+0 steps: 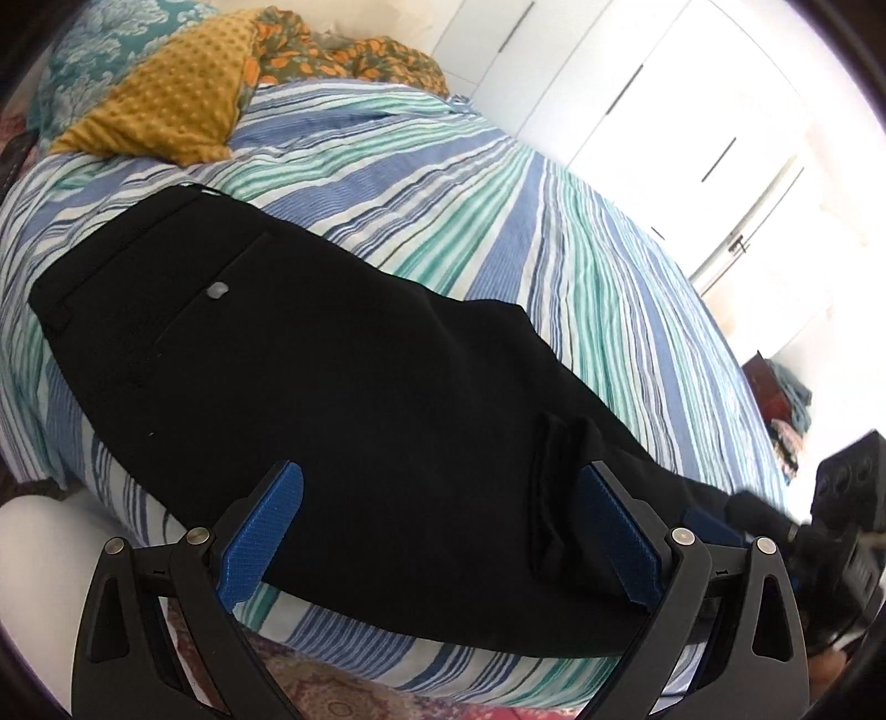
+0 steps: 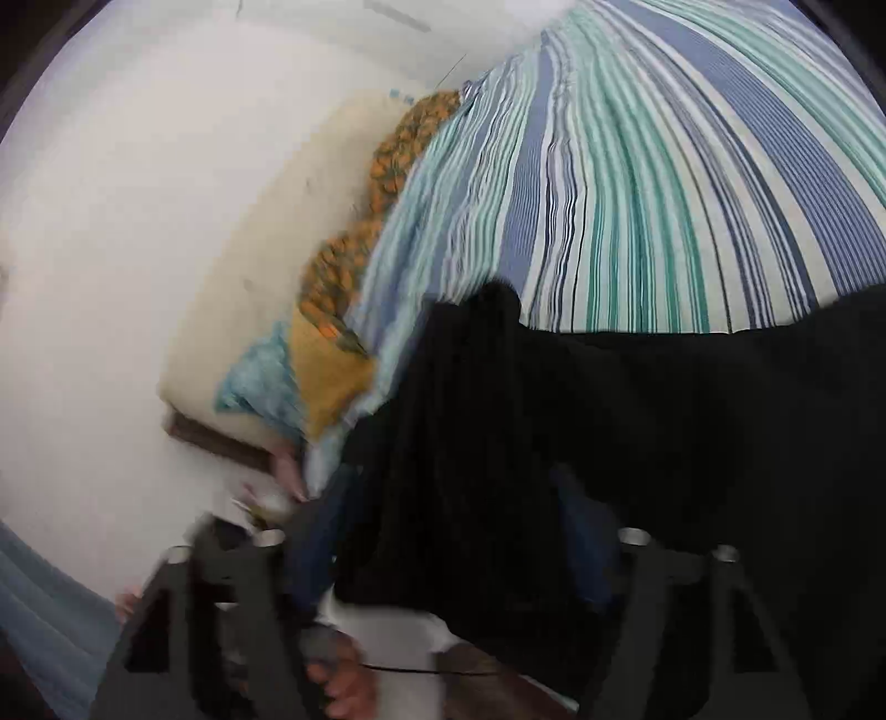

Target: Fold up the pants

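Note:
Black pants [image 1: 310, 376] lie on the striped bedspread [image 1: 498, 221], waistband far left with a back-pocket button [image 1: 217, 290], legs running right toward the near edge. My left gripper [image 1: 443, 531] is open above the pants near the bed's front edge, blue pads [image 1: 266, 531] wide apart, with a bunched fold of cloth by the right pad. In the blurred right wrist view, black pants cloth [image 2: 554, 443] hangs between and over the fingers of my right gripper [image 2: 448, 531]. I cannot tell whether it grips the cloth.
A mustard dotted blanket [image 1: 177, 105], an orange floral cloth [image 1: 354, 55] and a teal patterned pillow [image 1: 99, 50] lie at the bed's head. White wardrobe doors [image 1: 692, 111] stand beyond the bed. A patterned rug [image 1: 343, 698] lies below. The other gripper [image 1: 847, 509] shows at right.

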{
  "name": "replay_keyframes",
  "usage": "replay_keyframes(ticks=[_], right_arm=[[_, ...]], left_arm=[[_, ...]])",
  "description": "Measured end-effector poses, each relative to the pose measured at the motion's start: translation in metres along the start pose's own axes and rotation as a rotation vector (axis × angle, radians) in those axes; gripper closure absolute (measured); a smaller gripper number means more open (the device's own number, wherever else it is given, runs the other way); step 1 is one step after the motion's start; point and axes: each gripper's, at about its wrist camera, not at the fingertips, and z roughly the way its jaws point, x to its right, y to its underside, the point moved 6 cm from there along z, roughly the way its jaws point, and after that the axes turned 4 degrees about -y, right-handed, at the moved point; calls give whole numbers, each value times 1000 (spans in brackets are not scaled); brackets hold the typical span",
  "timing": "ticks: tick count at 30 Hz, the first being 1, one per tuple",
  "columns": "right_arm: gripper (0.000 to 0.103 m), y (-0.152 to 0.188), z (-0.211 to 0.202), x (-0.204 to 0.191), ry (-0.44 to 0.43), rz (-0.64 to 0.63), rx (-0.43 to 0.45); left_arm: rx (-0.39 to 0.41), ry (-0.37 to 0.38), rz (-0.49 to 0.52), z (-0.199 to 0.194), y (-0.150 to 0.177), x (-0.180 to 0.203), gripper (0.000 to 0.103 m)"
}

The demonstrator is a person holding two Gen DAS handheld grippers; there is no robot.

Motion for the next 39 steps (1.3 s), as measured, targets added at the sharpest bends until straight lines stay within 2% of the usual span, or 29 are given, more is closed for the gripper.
replay_keyframes(ticks=[2, 5, 7, 9, 10, 11, 12, 13, 16, 17, 18, 20, 24, 25, 28, 31, 32, 33, 35, 36, 37, 39], right_arm=[[19, 20, 3, -12, 101, -181, -41], [18, 42, -36, -8, 195, -324, -16], [18, 64, -76, 2, 240, -355, 21], [17, 85, -114, 18, 298, -348, 57], [17, 97, -135, 25, 325, -334, 75], [17, 105, -149, 33, 352, -312, 91], [17, 113, -161, 40, 370, -283, 105], [17, 120, -178, 46, 373, -249, 116], [17, 111, -195, 50, 345, -196, 180], [17, 107, -195, 50, 347, -205, 197], [17, 104, -194, 50, 352, -218, 202], [17, 100, -190, 48, 356, -234, 198], [17, 98, -192, 44, 358, -254, 203], [17, 96, -192, 42, 363, -261, 212], [17, 95, -192, 43, 359, -252, 220], [17, 92, -182, 51, 350, -213, 196], [17, 92, -180, 52, 354, -210, 191], [17, 93, -180, 53, 360, -213, 189], [17, 94, -181, 53, 368, -218, 190], [17, 95, -182, 54, 371, -215, 192], [17, 95, -183, 55, 371, -209, 193], [17, 94, -184, 58, 368, -194, 197]], left_arm=[[10, 14, -29, -7, 0, -6, 3], [7, 96, -8, -15, 2, 8, 8], [-16, 186, 82, -15, 6, 38, 21], [-75, 227, 221, -7, 16, 75, 41], [-101, 221, 289, 0, 22, 91, 46], [-120, 209, 336, 7, 26, 101, 55], [-140, 195, 377, 15, 32, 112, 59], [-159, 182, 404, 22, 36, 119, 59], [-215, 115, 445, 45, 44, 128, 60], [-236, 92, 454, 51, 47, 128, 71], [-254, 51, 464, 58, 49, 128, 96], [-259, 26, 458, 61, 49, 122, 98], [-156, 16, 419, 24, 29, 115, 98], [-156, 5, 413, 26, 27, 111, 98], [-238, -57, 465, 54, 42, 100, 98], [-215, -80, 500, 54, 47, 104, 93], [-203, -73, 486, 49, 44, 106, 80], [-186, -62, 464, 43, 40, 107, 53], [-125, -60, 436, 33, 31, 106, 21], [-105, -67, 430, 33, 27, 103, 19], [-123, -76, 425, 40, 25, 101, 19], [-232, -76, 406, 62, 30, 95, 23]])
